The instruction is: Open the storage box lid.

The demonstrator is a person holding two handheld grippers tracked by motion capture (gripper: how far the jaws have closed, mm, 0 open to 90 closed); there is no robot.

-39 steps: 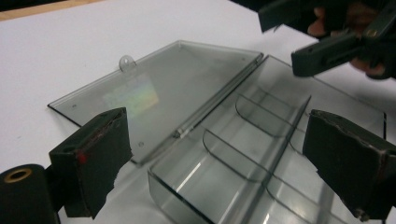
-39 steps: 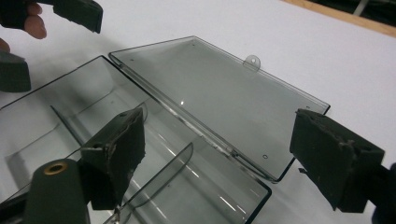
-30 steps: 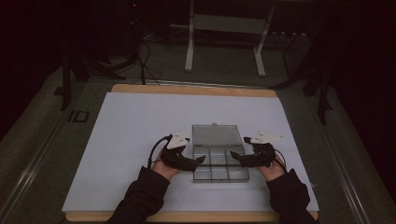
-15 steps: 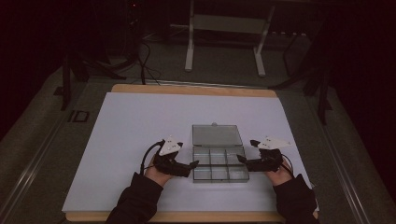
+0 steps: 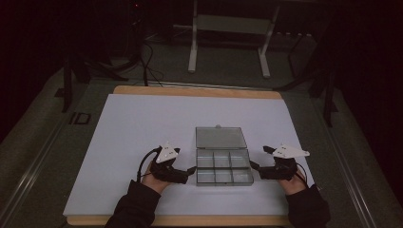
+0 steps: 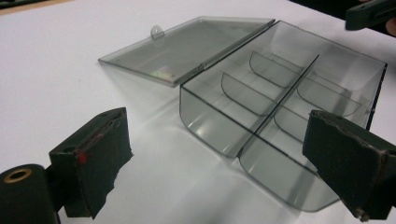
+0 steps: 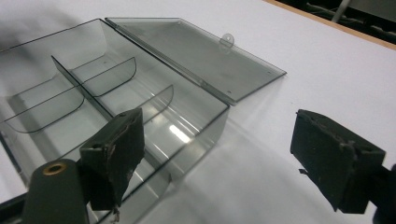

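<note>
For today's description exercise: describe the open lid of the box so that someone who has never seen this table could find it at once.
Start at the white table top, then find the clear compartment box between the two grippers near the front edge. The lid is the flat pane lying open on the box's far side, with a small tab on its far edge and no dividers.

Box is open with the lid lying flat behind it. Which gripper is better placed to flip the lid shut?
Roughly even, slightly the left. Both the left gripper and the right gripper flank the box, open. The left sits closer to it. The lid and its tab lie centred behind.
</note>
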